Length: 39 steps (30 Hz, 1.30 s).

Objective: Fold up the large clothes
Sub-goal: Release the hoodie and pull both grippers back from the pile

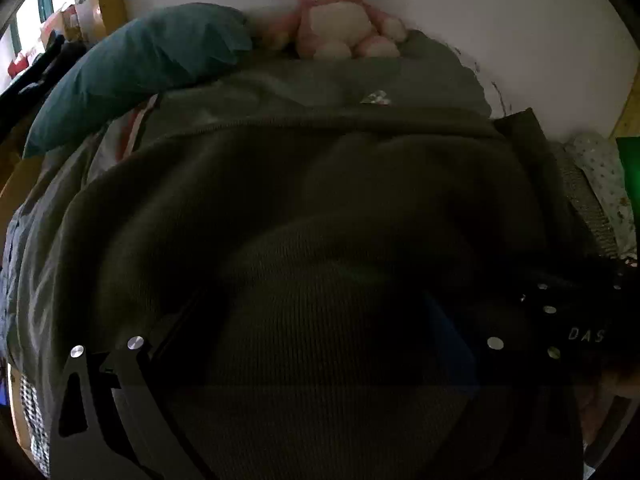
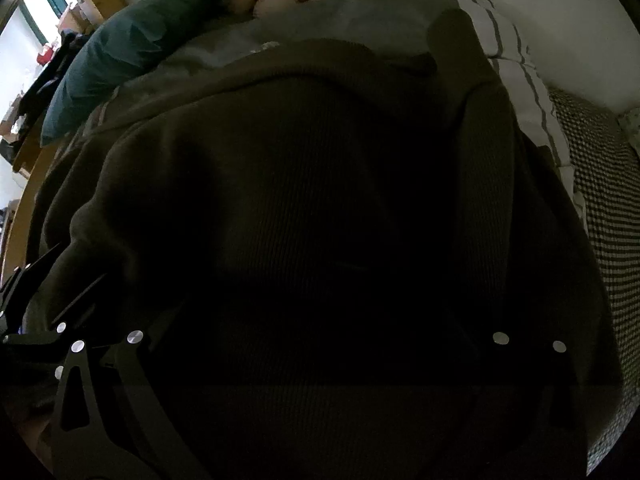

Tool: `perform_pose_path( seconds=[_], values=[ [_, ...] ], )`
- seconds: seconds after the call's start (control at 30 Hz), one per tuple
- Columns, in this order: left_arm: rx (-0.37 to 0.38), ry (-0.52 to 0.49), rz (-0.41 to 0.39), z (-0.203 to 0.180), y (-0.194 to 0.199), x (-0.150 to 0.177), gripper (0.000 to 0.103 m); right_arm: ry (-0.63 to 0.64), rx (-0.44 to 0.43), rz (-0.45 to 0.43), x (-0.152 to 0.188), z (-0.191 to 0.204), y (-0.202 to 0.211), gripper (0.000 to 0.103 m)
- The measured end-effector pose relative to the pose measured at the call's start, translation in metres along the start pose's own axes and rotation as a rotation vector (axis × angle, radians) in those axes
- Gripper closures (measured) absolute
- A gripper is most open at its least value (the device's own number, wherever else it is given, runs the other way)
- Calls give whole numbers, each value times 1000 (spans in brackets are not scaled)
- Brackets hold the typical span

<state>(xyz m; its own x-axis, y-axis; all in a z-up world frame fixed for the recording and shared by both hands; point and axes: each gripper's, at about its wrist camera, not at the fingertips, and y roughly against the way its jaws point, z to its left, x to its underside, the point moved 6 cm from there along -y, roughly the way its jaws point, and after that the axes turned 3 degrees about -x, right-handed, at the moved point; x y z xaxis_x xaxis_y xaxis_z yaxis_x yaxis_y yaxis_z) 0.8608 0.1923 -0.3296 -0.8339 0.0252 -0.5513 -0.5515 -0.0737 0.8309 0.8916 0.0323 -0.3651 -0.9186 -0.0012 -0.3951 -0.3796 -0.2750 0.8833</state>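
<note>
Both grippers press low into a dark ribbed garment point(image 1: 320, 208) spread on the bed: the left gripper point(image 1: 316, 360) and right gripper point(image 2: 316, 360) show their linkages set wide apart, but the fingertips are lost in dark cloth, so whether either holds fabric cannot be told. The low, side-by-side stance probably serves to take the near hem for a fold away from the onlooker. The garment is olive-brown, thick and rumpled, covering most of the grey bedding point(image 1: 420, 80), with a teal pillow point(image 1: 132, 68) far left and a pink bear point(image 1: 340, 12) at the far wall.
</note>
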Motion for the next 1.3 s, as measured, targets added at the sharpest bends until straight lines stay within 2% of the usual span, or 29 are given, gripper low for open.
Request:
perform_pose_path(
  seconds=[0.1, 0.17, 0.27, 0.37, 0.47, 0.57, 0.8, 1.17, 1.3],
  values=[
    [-14, -2, 9, 0, 1, -3, 4, -5, 2, -8, -3, 2, 0, 2],
    [-21, 1, -3, 0, 8, -5, 4, -13, -13, -49, -3, 1, 11, 2],
    [-41, 26, -102, 2, 45, 0, 4, -36, -14, -134, 3, 1, 47, 3],
    [-77, 49, -170, 2, 83, 16, 4, -13, 34, -225, 20, 8, 89, 3],
    [-70, 57, -191, 0, 115, 35, 4, 23, 84, -285, 43, 17, 126, 3],
    [-55, 46, -202, -3, 142, 51, 4, 46, 115, -319, 67, 22, 163, 3],
    [-92, 1, -254, -8, 207, 85, 4, 66, 176, -396, 115, 24, 236, 3],
    [-111, 32, -302, -22, 299, 133, 4, 94, 150, -409, 190, 24, 316, 3],
    [-138, 5, -300, -32, 330, 150, 4, 105, 127, -404, 206, 27, 341, 3]
  ],
)
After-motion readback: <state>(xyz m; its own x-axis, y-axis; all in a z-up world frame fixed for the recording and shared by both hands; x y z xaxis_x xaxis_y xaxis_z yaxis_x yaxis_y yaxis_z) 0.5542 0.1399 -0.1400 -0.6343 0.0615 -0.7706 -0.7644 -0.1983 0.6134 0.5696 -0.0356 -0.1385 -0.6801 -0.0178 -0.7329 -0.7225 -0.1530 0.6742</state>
